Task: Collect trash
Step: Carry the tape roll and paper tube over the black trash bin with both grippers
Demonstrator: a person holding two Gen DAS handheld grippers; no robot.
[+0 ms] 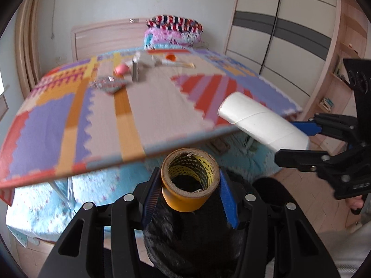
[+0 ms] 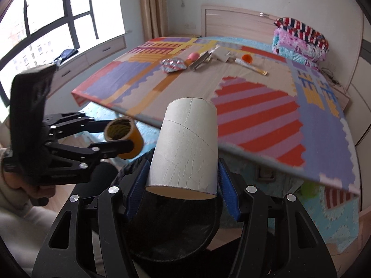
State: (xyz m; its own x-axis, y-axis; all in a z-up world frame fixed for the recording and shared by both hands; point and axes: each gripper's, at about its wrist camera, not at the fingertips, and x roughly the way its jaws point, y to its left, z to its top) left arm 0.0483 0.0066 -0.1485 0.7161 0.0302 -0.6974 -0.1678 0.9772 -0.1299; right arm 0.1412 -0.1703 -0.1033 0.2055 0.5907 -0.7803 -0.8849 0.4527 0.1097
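Observation:
My left gripper (image 1: 189, 185) is shut on a nearly used-up yellow tape roll (image 1: 190, 180), held by its sides. My right gripper (image 2: 183, 164) is shut on a white cardboard tube (image 2: 185, 146) that points away from the camera. Both hang over a black bin (image 1: 185, 243) (image 2: 171, 227) just below the fingers. In the left wrist view, the right gripper (image 1: 286, 140) and the tube (image 1: 262, 120) are at the right. In the right wrist view, the left gripper (image 2: 123, 134) and the tape roll (image 2: 135, 140) are at the left. More litter lies on the patterned mat (image 2: 255, 92): a foil wrapper (image 2: 174, 64), a pink object (image 2: 193, 56), an orange cap (image 2: 246, 58).
The mat (image 1: 150, 106) lies on a bed and overhangs its near edge above the bin. Folded blankets (image 1: 174, 32) are stacked at the headboard. A wardrobe (image 1: 278, 34) stands to the right and a window (image 2: 46, 23) to the left. A person's hand (image 2: 34, 190) grips the left gripper's handle.

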